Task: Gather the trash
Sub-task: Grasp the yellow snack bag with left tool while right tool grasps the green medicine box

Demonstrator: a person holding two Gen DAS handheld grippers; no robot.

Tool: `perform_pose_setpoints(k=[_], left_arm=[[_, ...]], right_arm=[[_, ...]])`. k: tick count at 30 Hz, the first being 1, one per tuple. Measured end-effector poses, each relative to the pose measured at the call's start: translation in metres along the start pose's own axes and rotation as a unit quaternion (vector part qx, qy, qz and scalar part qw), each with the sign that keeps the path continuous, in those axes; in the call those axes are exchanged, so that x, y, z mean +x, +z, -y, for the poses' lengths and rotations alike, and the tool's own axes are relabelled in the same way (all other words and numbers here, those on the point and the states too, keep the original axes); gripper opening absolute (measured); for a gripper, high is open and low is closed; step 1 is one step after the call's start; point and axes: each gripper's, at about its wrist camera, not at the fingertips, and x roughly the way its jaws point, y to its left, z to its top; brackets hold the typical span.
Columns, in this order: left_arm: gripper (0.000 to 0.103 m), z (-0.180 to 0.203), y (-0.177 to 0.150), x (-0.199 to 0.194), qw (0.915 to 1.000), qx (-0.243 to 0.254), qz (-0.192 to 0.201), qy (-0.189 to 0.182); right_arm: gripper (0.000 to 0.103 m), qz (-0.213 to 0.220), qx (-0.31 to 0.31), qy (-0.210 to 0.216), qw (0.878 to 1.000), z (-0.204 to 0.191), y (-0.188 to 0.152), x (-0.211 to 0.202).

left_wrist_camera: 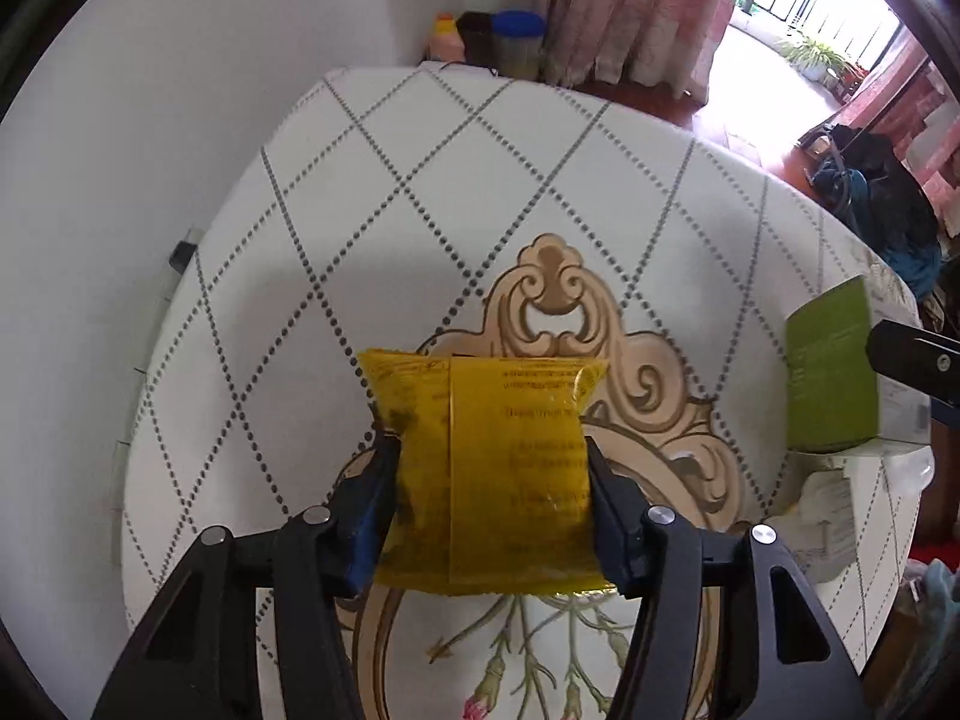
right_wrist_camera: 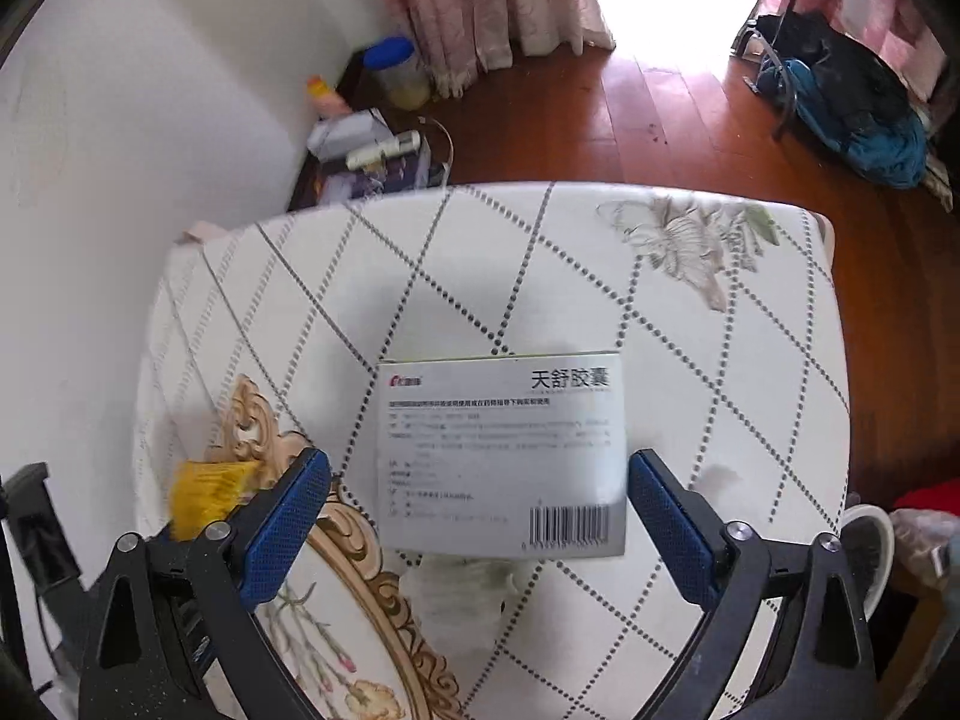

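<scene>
Left gripper (left_wrist_camera: 489,480) jaws grip a crinkled yellow foil packet (left_wrist_camera: 486,468); right gripper (right_wrist_camera: 480,516) jaws stand open astride a rectangular cardboard medicine box (right_wrist_camera: 501,456) right of the packet on the tabletop (right_wrist_camera: 720,360).

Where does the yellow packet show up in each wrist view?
Left wrist: yellow packet sits low centre, pinched between the left tool's pads.
Right wrist: it shows at the lower left edge, partly behind the right tool's left finger.
Shared landmark: the medicine box, at the right edge in the left view, centre in the right view.
</scene>
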Motion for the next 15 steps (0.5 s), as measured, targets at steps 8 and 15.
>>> perform_pose_setpoints(k=[8, 15], left_arm=[[0.05, 0.001, -0.003, -0.004, 0.9997, 0.009, 0.022, 0.004], [0.048, -0.001, 0.002, -0.001, 0.9996, 0.009, 0.027, 0.003]], right_arm=[[0.102, -0.032, -0.008, -0.042, 0.999, -0.004, 0.005, 0.026], [0.09, -0.024, -0.022, -0.062, 0.998, -0.005, 0.001, 0.032]])
